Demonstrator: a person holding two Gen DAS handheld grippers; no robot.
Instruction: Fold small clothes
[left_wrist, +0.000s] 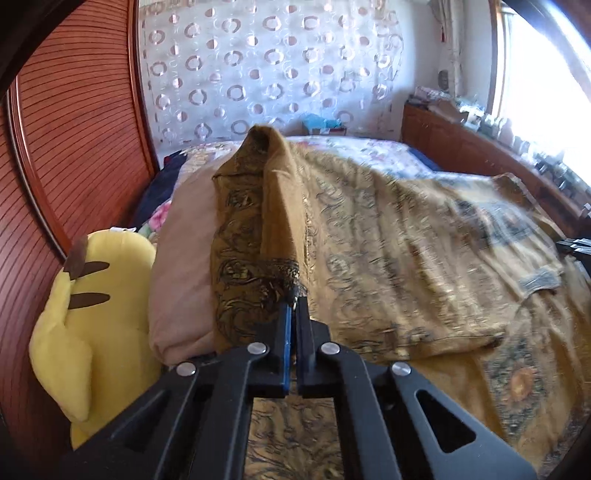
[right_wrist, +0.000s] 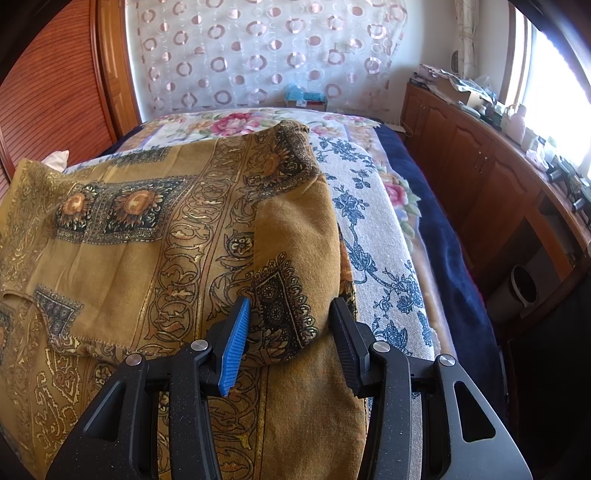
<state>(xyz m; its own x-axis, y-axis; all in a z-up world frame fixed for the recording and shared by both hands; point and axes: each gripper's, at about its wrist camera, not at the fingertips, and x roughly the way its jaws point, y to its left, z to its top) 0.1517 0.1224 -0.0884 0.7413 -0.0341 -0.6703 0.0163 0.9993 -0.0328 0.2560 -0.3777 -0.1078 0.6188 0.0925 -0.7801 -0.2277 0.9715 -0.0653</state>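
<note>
A mustard-gold patterned cloth lies spread on the bed. My left gripper is shut on a corner of the cloth and holds it lifted, so a fold stands up along the left side. In the right wrist view the same cloth covers the left of the bed, with a folded flap lying toward me. My right gripper is open, its fingers on either side of that flap's near end, just above it.
A pink pillow and a yellow plush toy lie at the left by the wooden headboard. A floral bedspread and navy blanket lie to the right. Wooden cabinets with clutter line the window side.
</note>
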